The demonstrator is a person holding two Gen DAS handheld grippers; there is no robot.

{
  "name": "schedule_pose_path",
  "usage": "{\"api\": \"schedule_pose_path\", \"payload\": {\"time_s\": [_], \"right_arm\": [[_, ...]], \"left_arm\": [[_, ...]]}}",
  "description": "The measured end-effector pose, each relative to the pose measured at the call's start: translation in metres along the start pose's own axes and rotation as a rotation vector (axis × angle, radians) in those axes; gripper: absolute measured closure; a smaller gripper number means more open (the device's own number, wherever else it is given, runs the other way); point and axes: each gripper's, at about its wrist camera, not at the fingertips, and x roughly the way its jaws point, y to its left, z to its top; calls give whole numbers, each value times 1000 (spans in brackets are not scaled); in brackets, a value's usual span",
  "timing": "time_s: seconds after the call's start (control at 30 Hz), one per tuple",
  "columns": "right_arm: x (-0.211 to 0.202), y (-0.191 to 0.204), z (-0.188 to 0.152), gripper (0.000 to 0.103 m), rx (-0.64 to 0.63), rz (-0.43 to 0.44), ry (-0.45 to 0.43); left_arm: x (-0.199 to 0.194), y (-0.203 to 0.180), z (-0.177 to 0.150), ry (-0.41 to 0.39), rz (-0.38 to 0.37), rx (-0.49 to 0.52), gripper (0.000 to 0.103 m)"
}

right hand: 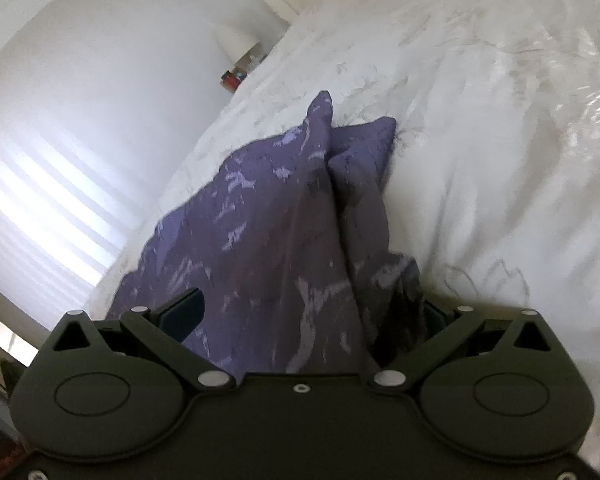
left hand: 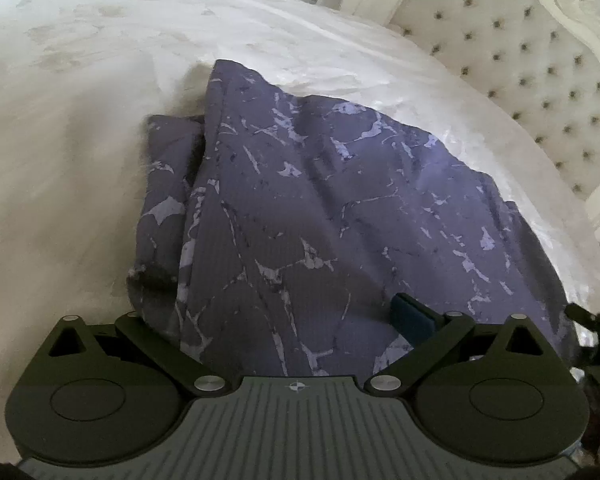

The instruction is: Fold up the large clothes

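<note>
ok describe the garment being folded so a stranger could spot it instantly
Start at the white bedspread by the tufted headboard. The purple garment lies on it, partly folded. It is the only dark thing on the bed, with pale marble-like streaks.

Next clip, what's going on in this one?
A person with a handheld gripper in each hand is folding a purple patterned garment on a white bedspread. The cloth runs up between the fingers of both the left gripper and the right gripper, whose fingers stand wide apart, so neither visibly pinches it. The garment lies bunched in loose folds, not flat. A tufted headboard stands behind.
</note>
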Motion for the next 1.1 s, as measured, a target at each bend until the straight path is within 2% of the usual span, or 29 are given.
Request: {"api": "schedule_pose_path", "payload": {"time_s": [0.07, 0.1, 0.13, 0.17, 0.23, 0.27, 0.33, 0.47, 0.63, 0.87, 1.0, 1.07, 1.1], "right_arm": [[4, -1, 3, 0, 16, 9, -7], [4, 0, 3, 0, 20, 13, -7], [5, 0, 4, 0, 19, 12, -6], [5, 2, 4, 3, 10, 8, -3], [5, 9, 3, 45, -35, -45, 9], [4, 12, 2, 49, -55, -88, 16], [0, 13, 1, 63, -32, -86, 20], [-13, 30, -2, 67, -30, -116, 49], [-46, 48, -16, 67, -29, -111, 105], [-106, 53, -71, 67, -4, -114, 258], [-137, 56, -105, 66, 24, -103, 351], [-148, 61, -118, 64, -9, -109, 401], [-150, 63, -122, 61, -34, -120, 414]], "left_arm": [[-1, 3, 2, 3, -26, -10, 2], [-3, 4, 1, -4, -40, -30, 6], [-7, 6, 0, -18, -54, -58, 31], [-10, 8, -1, -21, -42, -89, 44], [-11, 11, -2, -8, -45, -137, 63], [-13, 10, -2, -9, -55, -147, 69], [-18, 5, -1, -13, -48, -133, 75], [-37, -2, -3, -19, -85, -137, 78], [-71, 2, -21, 33, -144, -162, 78], [-121, 17, -62, 120, -159, -114, 78], [-145, 30, -79, 145, -180, -132, 78], [-152, 34, -88, 159, -167, -108, 76], [-153, 33, -90, 163, -139, -93, 69]]}}
